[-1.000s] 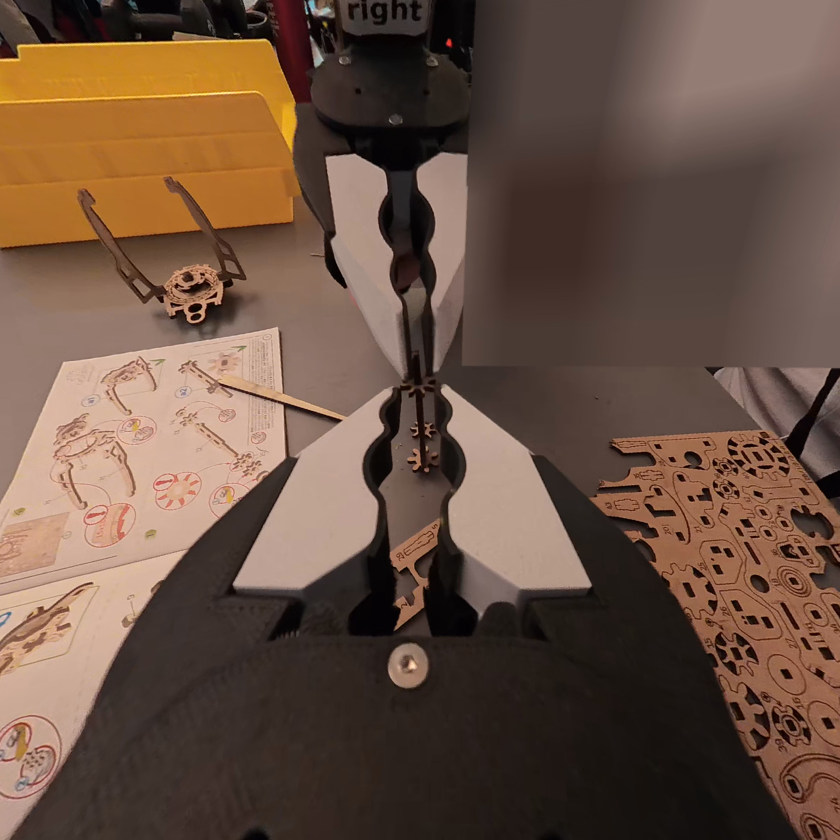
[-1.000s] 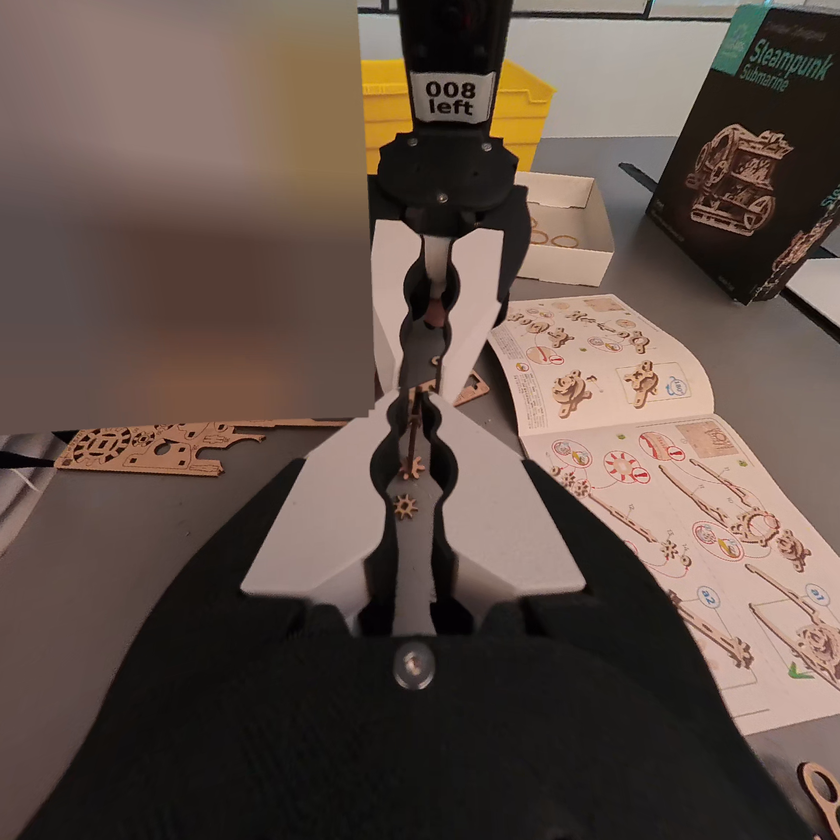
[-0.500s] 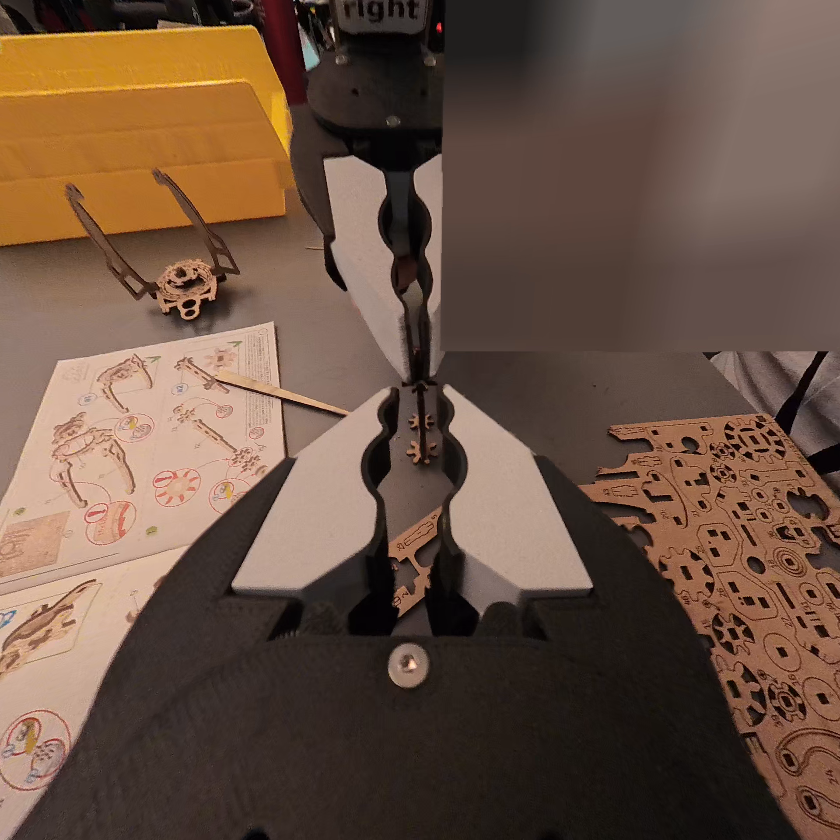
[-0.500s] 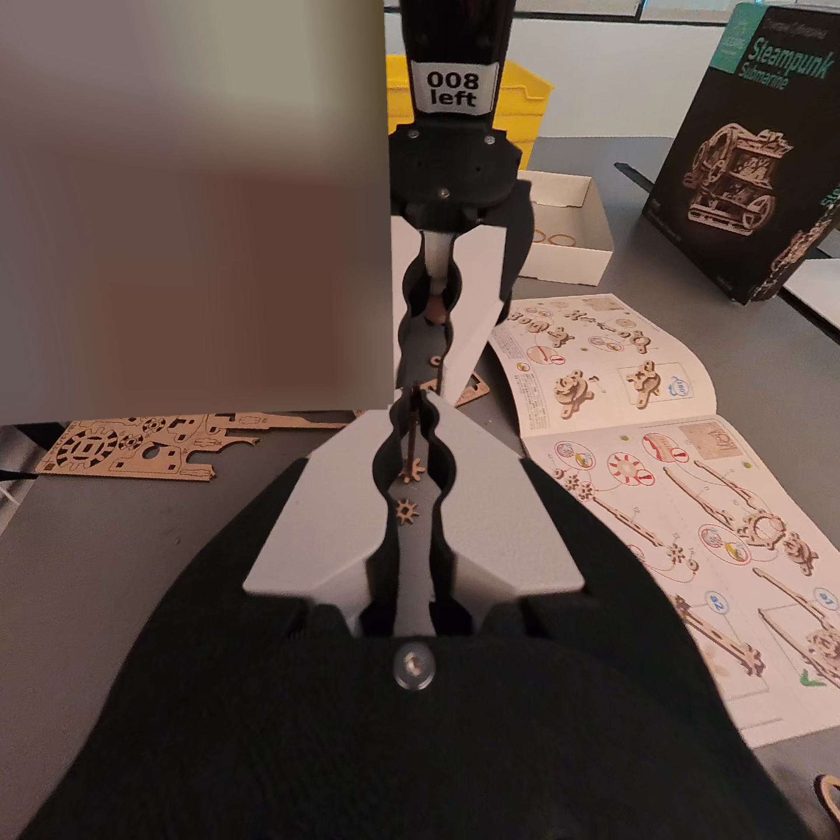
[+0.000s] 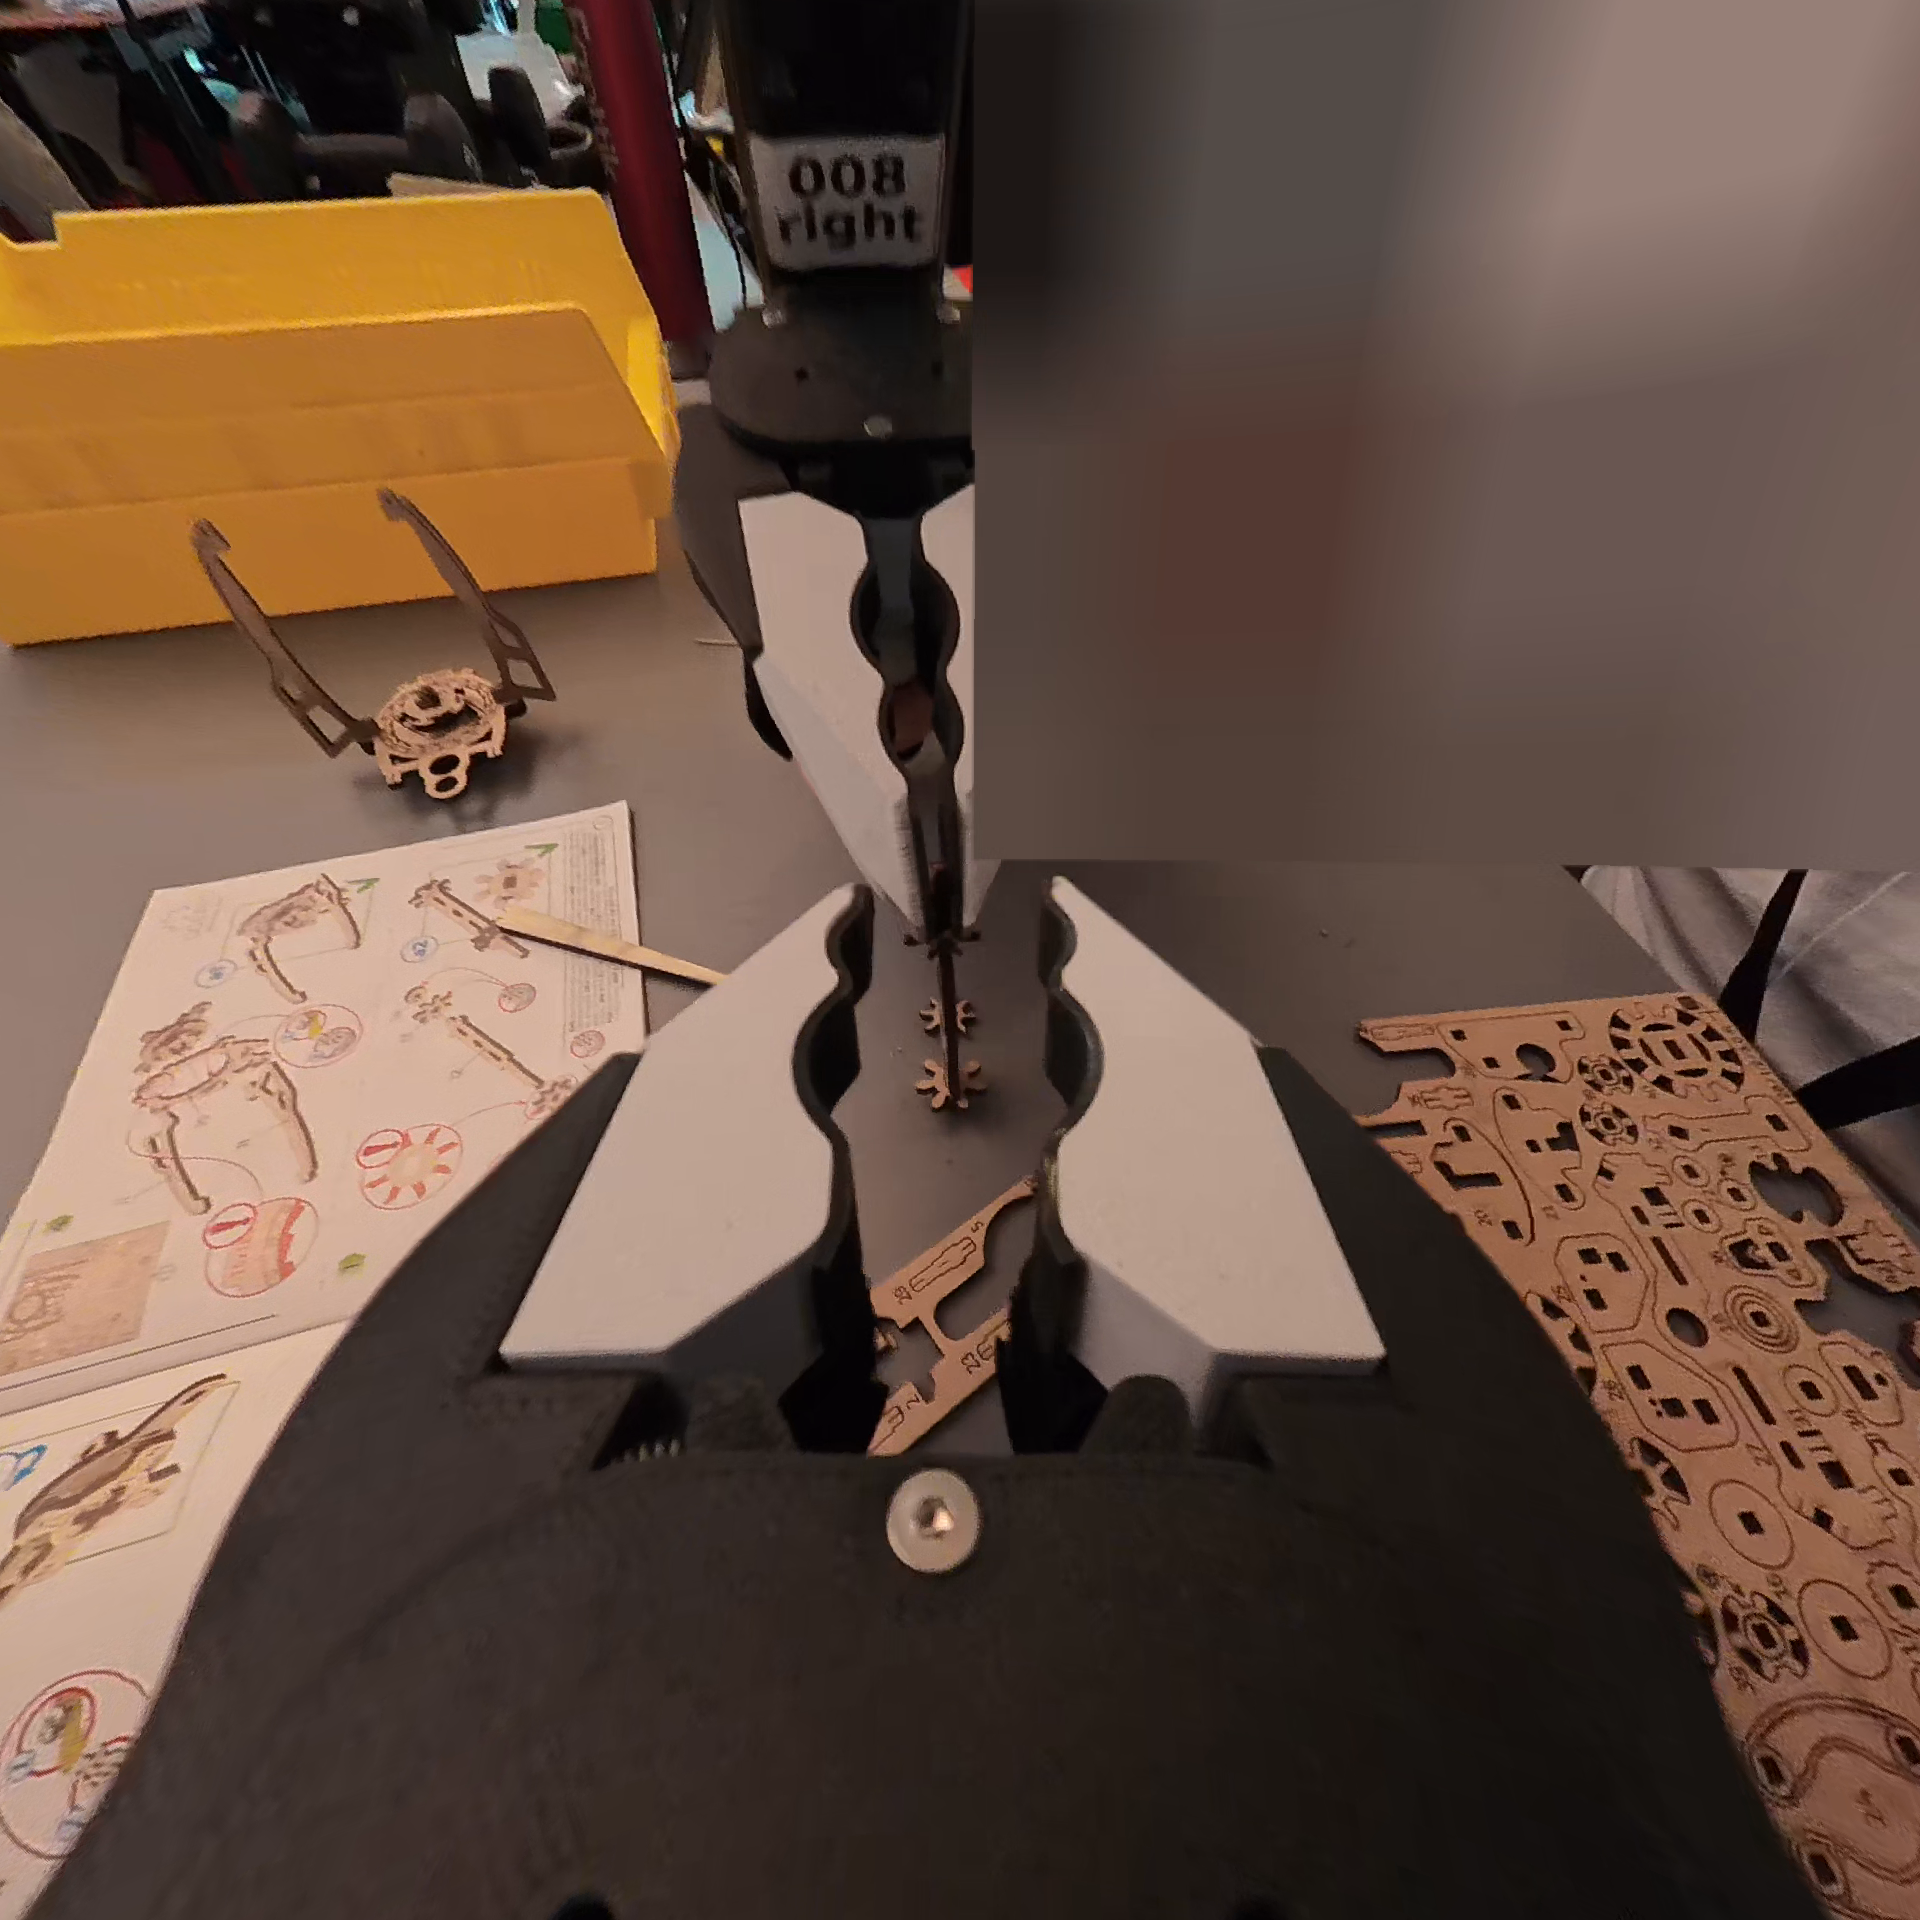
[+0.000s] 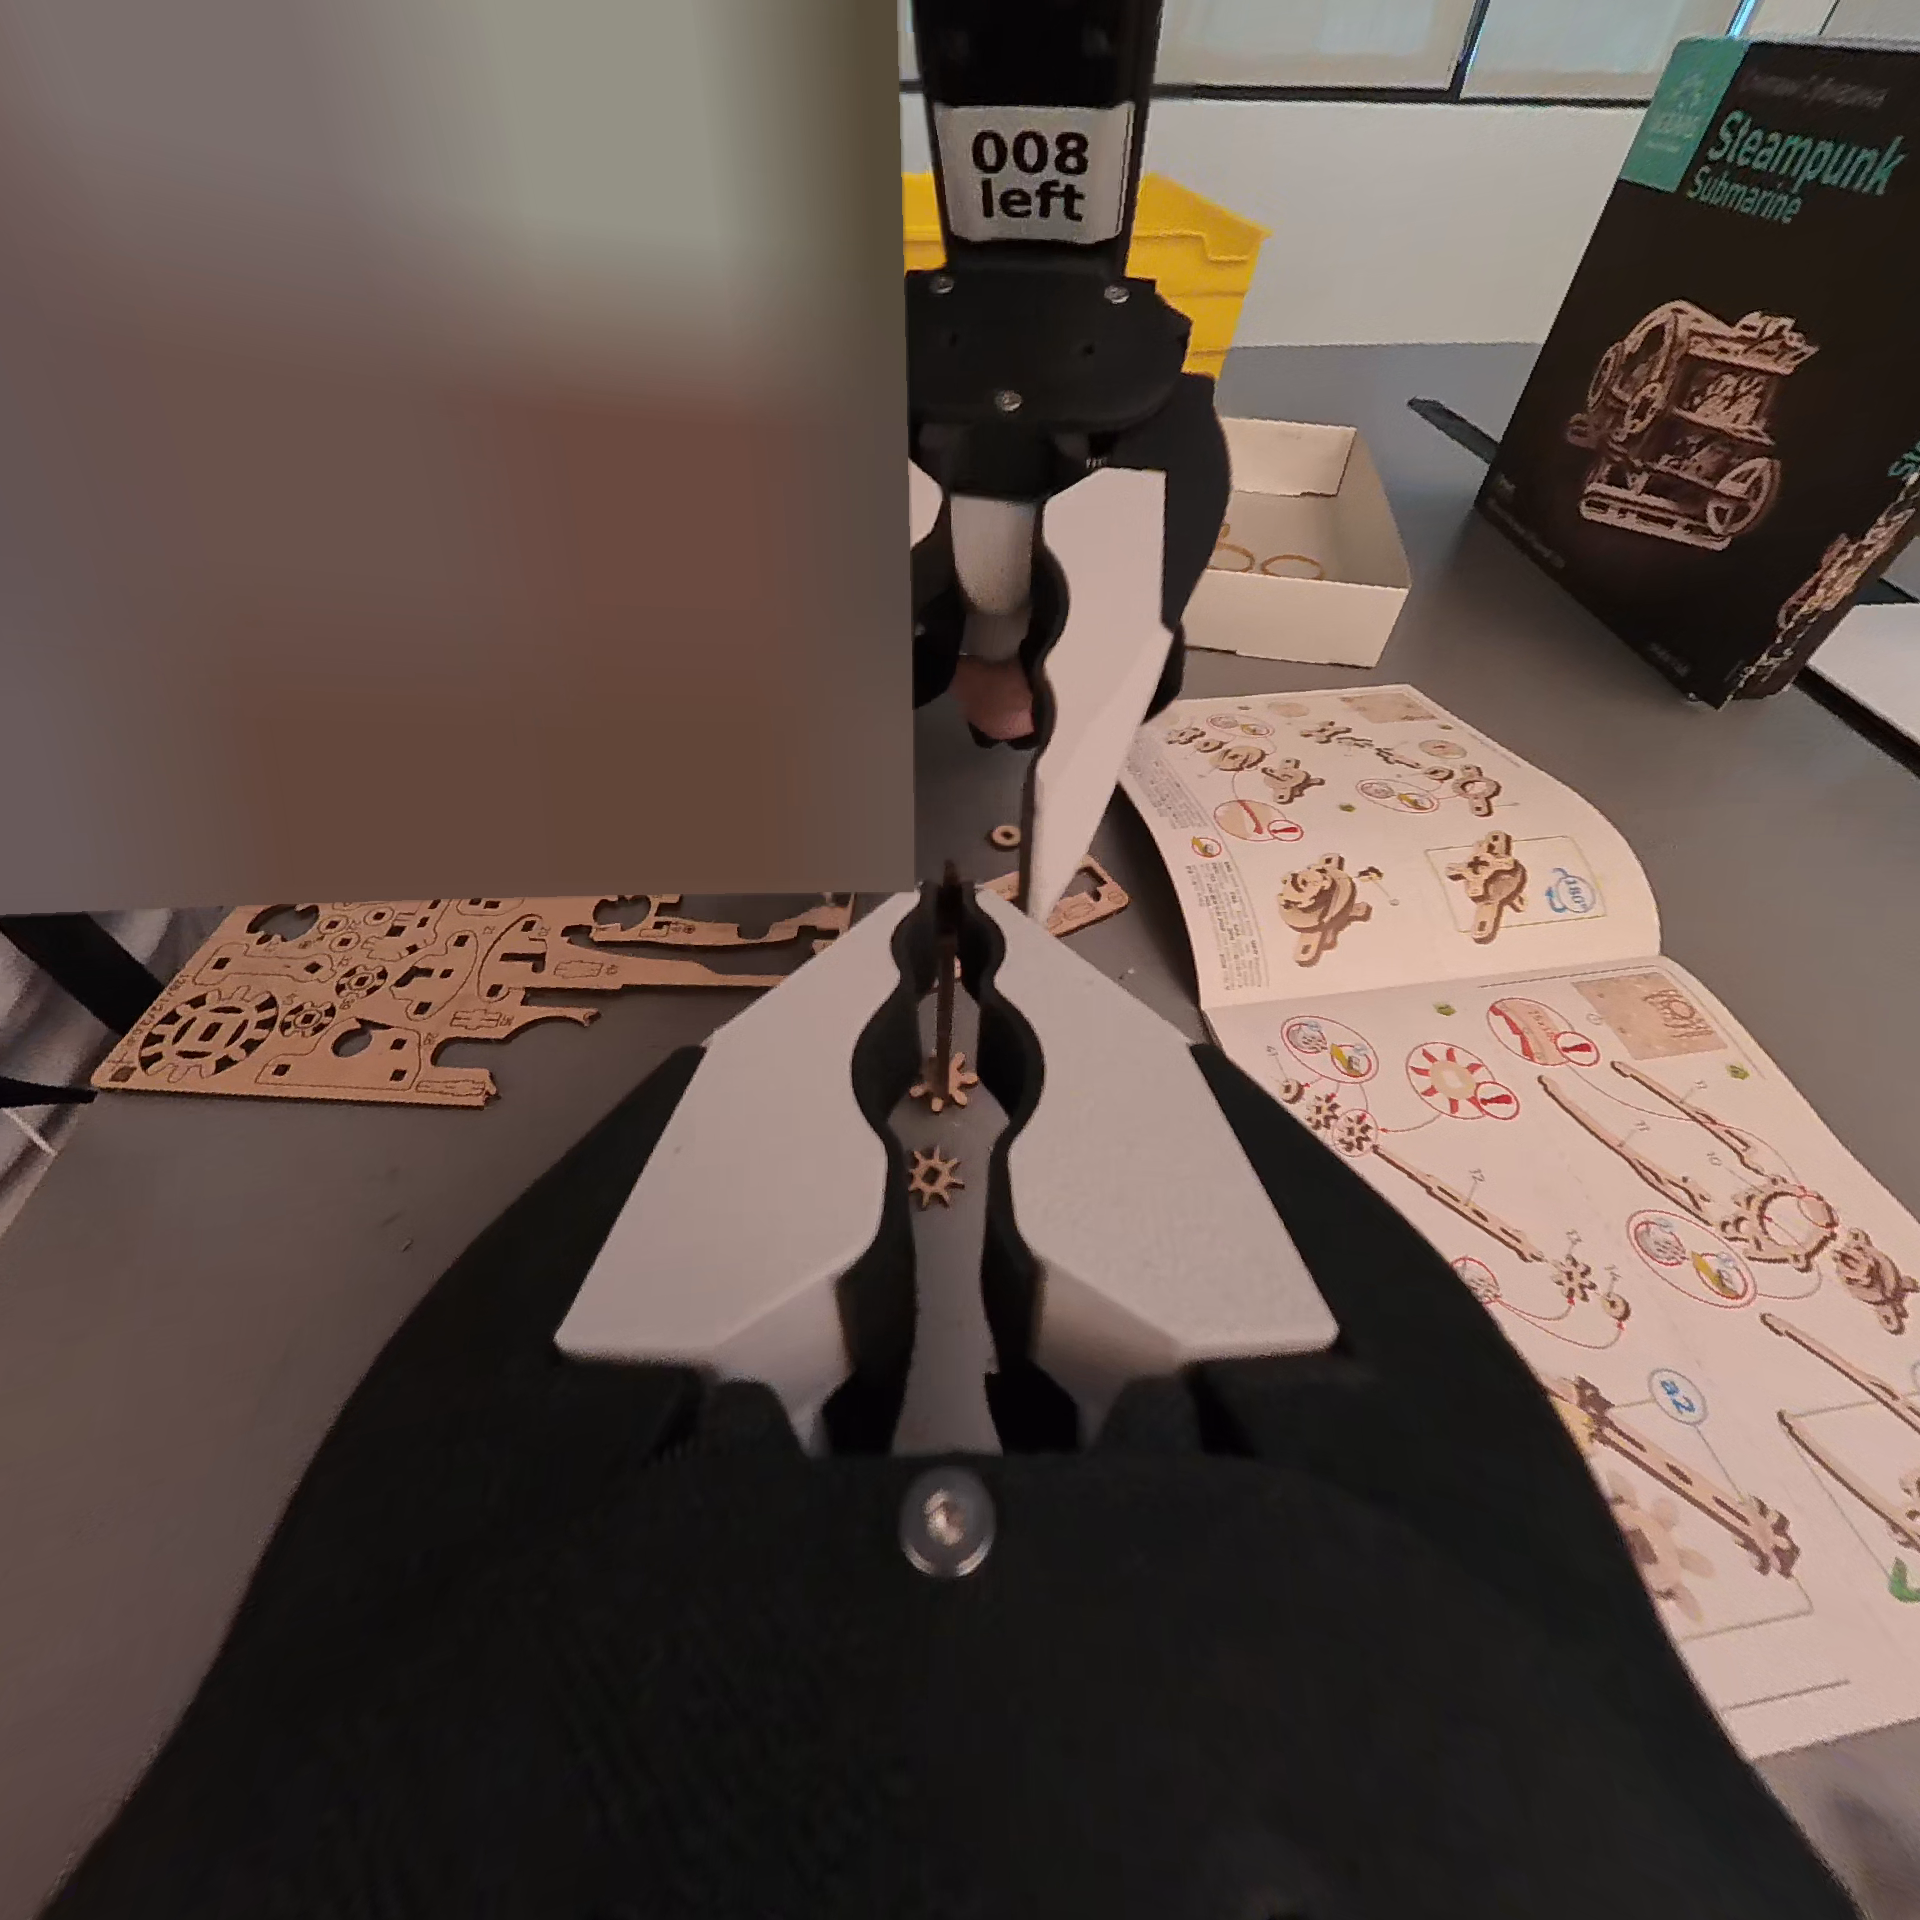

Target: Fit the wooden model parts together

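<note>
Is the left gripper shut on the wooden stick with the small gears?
No, the left gripper has its jaws apart; only the right gripper clamps the stick.

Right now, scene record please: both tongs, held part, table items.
left tongs: open, fingers either side of the rod, no visible contact
right tongs: shut on the rod's far end
geared rod: thin wooden rod carrying small gears, held above the table, free end pointing between the left fingers
part-built assembly: on the table in front of the yellow bin
instruction booklet: open, flat
wooden sheet: flat, many parts already punched out
kit box: upright
white tray: holds rings
</note>
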`<state>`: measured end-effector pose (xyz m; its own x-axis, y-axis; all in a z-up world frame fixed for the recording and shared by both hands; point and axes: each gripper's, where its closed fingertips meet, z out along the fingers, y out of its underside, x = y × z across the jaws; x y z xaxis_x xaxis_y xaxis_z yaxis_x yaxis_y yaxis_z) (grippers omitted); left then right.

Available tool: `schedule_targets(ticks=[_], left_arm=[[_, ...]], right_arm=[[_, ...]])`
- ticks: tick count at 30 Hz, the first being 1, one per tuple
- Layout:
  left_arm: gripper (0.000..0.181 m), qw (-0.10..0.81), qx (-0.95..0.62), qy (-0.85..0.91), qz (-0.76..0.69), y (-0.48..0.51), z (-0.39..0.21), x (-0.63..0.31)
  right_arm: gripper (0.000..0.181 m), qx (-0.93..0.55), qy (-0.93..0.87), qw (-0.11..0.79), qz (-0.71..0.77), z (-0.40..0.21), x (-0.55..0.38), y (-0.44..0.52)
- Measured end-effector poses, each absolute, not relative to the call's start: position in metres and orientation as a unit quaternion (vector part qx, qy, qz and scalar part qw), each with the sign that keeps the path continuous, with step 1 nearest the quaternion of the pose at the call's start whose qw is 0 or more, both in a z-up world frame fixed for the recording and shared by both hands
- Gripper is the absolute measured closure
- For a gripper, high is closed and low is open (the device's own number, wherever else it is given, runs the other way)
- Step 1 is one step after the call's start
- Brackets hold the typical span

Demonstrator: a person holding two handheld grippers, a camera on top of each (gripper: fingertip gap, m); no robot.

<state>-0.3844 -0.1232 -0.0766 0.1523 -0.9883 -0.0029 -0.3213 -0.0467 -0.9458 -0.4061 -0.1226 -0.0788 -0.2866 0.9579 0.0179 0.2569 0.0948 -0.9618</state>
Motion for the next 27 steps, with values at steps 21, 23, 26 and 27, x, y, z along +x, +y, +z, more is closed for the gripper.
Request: schedule_targets(ticks=[21,23,26,27], left_arm=[[0.169,0.415,-0.628,0.571,-0.328,-0.127,-0.105,-0.377],[0.167,0.415,-0.628,0.57,-0.329,-0.127,-0.105,-0.378],[0.153,0.431,-0.619,0.561,-0.341,-0.127,-0.094,-0.379],[0.153,0.44,-0.615,0.553,-0.349,-0.126,-0.087,-0.38]], right_arm=[[0.181,-0.449,-0.653,0.37,0.485,-0.078,-0.407,-0.132],[0.181,-0.456,-0.645,0.364,0.493,-0.078,-0.408,-0.13],[0.181,-0.459,-0.642,0.368,0.492,-0.078,-0.407,-0.127],[0.181,-0.459,-0.641,0.37,0.491,-0.078,-0.407,-0.126]])
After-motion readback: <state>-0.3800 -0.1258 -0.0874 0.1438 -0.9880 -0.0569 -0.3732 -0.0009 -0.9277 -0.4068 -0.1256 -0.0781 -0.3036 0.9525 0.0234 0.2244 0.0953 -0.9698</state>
